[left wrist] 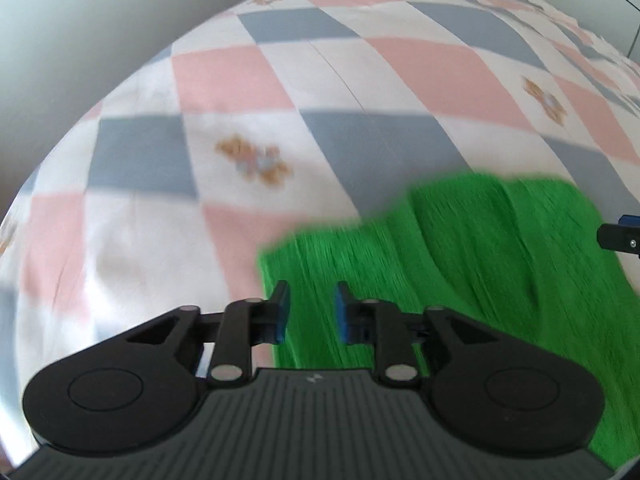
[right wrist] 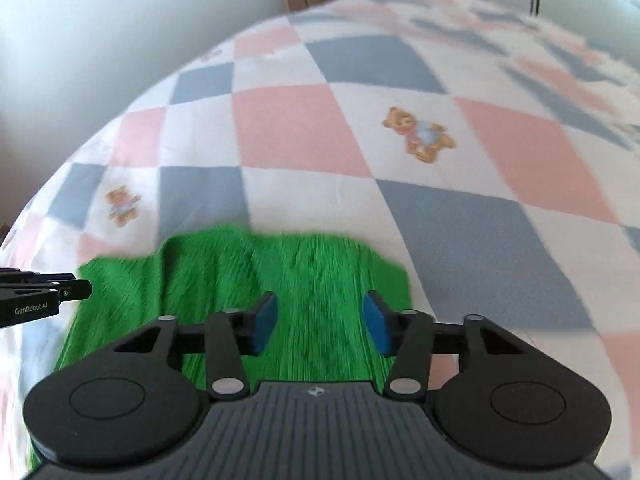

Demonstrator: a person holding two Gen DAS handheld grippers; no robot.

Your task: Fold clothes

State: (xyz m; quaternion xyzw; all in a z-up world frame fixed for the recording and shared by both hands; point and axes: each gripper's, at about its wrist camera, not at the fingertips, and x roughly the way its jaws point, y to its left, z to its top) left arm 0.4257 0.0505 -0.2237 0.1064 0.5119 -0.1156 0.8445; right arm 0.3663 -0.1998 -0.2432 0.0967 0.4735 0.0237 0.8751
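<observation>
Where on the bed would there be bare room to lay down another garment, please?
The checked bedspread is bare beyond the far edge of the green cloth, out past the teddy bear print, and to the cloth's left beside the wall. It is crowded near the camera, where both hand-held grippers hang over the cloth.

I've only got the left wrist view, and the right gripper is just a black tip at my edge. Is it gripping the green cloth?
Observer: No. The right gripper is open; the green cloth shows through the gap, unpinched.
Operator: Where's the cloth's edge on that side?
Observer: Just outside that gripper's right-hand pad; checked bedsheet beyond.
Operator: And my left gripper from there?
Observer: The left gripper has its tip at the cloth's left edge.
</observation>
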